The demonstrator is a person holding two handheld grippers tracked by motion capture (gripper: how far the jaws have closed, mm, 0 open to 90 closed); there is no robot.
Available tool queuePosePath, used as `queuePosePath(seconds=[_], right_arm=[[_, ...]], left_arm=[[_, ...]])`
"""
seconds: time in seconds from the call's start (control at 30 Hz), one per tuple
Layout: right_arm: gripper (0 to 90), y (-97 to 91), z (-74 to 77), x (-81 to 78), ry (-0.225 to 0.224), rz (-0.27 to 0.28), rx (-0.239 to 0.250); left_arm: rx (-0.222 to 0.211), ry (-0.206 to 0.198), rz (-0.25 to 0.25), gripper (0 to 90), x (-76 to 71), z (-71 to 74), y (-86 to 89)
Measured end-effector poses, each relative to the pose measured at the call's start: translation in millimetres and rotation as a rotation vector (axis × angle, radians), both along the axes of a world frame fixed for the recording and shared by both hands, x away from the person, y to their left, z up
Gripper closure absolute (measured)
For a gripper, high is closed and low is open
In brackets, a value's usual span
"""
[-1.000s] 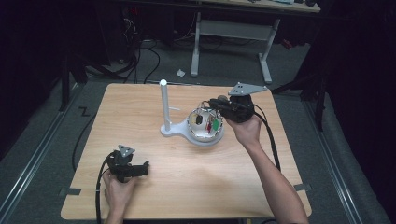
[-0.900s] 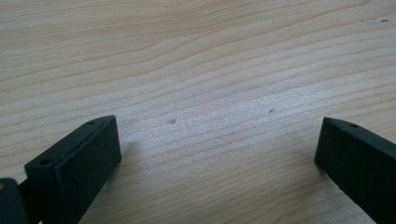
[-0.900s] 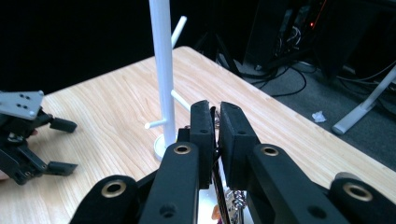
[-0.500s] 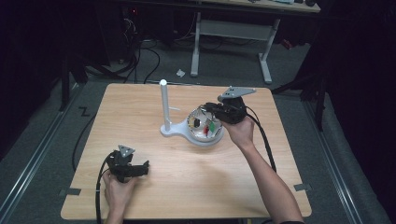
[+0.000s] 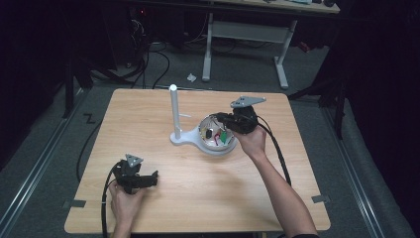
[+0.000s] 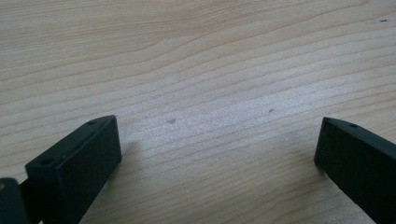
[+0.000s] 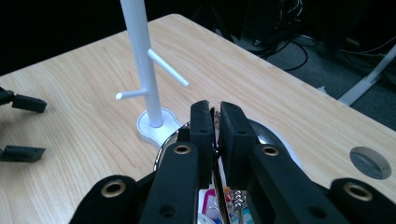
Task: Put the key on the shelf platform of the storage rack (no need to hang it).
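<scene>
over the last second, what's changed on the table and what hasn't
The right gripper came down and toward the white stand, to the rim of the bowl of small coloured items, jaws shut throughout; whether it pinches anything there is unclear. The left gripper stayed open at the near left of the table. Bowl and stand have not moved.

High view looks down on the table (image 5: 148,208); gripper views sit close, sharing its wooden top.
</scene>
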State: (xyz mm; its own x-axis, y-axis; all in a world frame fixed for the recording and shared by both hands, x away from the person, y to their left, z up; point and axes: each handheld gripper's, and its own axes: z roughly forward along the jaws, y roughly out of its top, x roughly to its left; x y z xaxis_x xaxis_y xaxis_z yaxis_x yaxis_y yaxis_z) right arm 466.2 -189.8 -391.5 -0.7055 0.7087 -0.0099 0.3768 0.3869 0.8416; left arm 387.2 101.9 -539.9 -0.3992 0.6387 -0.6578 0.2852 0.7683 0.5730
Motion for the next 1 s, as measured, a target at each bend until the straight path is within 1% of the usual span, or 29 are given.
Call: queuePosePath(seconds=[0.07,0.3,0.5,0.67,0.7,0.73,0.83,0.87,0.9,0.97,1.0], right_arm=[[84.5,0.9,-3.7,1.1,-0.001,-0.001,-0.012],[84.5,0.9,-15.8,6.2,0.017,-0.013,-0.015],[84.5,1.9,-26.2,7.9,0.020,-0.019,-0.032],[84.3,2.9,-36.2,9.5,0.046,-0.018,-0.048],[84.3,2.9,-36.2,9.5,0.046,-0.018,-0.048],[84.3,3.3,-41.3,10.9,0.059,-0.019,-0.059],[84.1,3.2,-46.0,12.5,0.078,-0.021,-0.055],[84.1,3.2,-46.0,12.5,0.078,-0.021,-0.055],[84.0,3.6,-48.7,13.2,0.089,-0.023,-0.059],[83.9,3.6,-49.9,13.5,0.091,-0.020,-0.062],[82.9,3.4,-51.5,13.2,0.099,-0.021,-0.055]], left_arm=[[0.001,0.000,0.000,0.8,0.0,0.0,0.0],[0.002,-0.001,-0.002,0.8,0.0,-0.1,0.1],[0.001,0.000,-0.001,0.8,0.0,0.0,0.1],[0.005,-0.002,-0.005,0.8,-0.1,-0.2,0.4],[0.005,-0.002,-0.005,0.8,-0.1,-0.2,0.4],[0.004,-0.002,-0.004,0.8,-0.1,-0.2,0.3],[0.003,-0.001,-0.003,0.8,-0.1,-0.1,0.2],[0.002,-0.001,-0.002,0.8,0.0,-0.1,0.1],[0.002,-0.001,-0.002,0.8,0.0,-0.1,0.2],[0.001,-0.001,-0.001,0.8,0.0,0.0,0.1],[0.001,0.000,0.000,0.8,0.0,0.0,0.0]])
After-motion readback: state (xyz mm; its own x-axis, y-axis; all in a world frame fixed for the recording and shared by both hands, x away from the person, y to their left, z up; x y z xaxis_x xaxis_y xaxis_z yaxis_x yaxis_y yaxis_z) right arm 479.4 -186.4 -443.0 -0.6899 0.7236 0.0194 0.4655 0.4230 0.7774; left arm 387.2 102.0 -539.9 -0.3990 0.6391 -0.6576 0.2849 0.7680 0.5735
